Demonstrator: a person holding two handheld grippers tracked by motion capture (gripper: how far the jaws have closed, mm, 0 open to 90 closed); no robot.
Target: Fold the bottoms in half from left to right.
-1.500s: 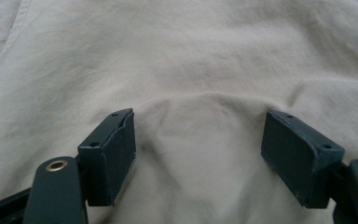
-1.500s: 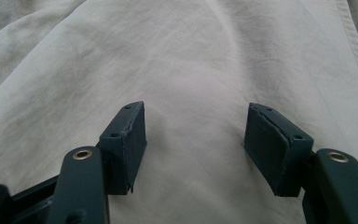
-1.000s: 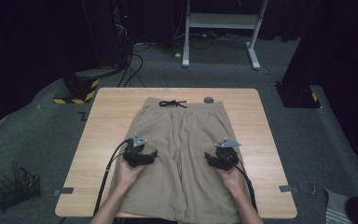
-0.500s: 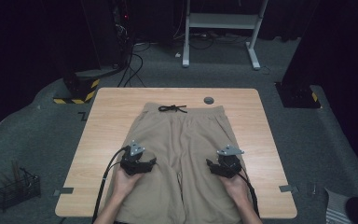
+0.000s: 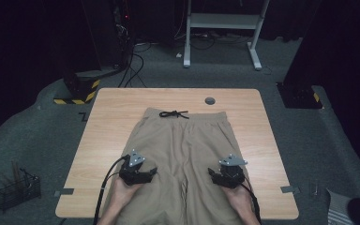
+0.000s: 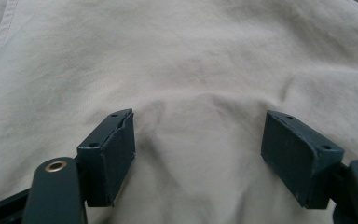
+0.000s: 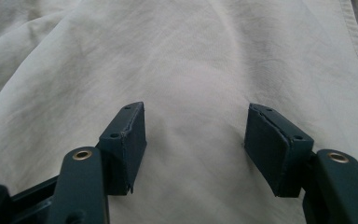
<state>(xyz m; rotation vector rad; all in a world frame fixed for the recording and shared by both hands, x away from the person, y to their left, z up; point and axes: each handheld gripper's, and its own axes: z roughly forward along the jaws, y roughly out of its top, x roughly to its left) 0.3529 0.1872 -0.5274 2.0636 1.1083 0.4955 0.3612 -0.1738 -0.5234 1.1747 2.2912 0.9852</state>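
Observation:
Beige shorts [image 5: 183, 154] lie flat on the wooden table [image 5: 108, 122], waistband and black drawstring [image 5: 173, 114] at the far end, legs toward me. My left gripper [image 5: 146, 175] rests on the left leg, open, its jaws pressed onto the cloth [image 6: 200, 70] with a small ridge of fabric between them. On the right leg sits my right gripper [image 5: 219, 176], also open, jaws wide on the fabric [image 7: 191, 60] with nothing pinched. A seam edge [image 7: 356, 42] runs at the upper right of the right gripper view.
A small round grey cap [image 5: 210, 100] sits in the table near the far edge. A black wire basket [image 5: 16, 192] stands on the floor at the left. A white desk frame [image 5: 222, 23] and cables lie beyond the table.
Both grippers have slid toward me along the shorts' legs, from about mid-leg to nearer the front edge, staying open.

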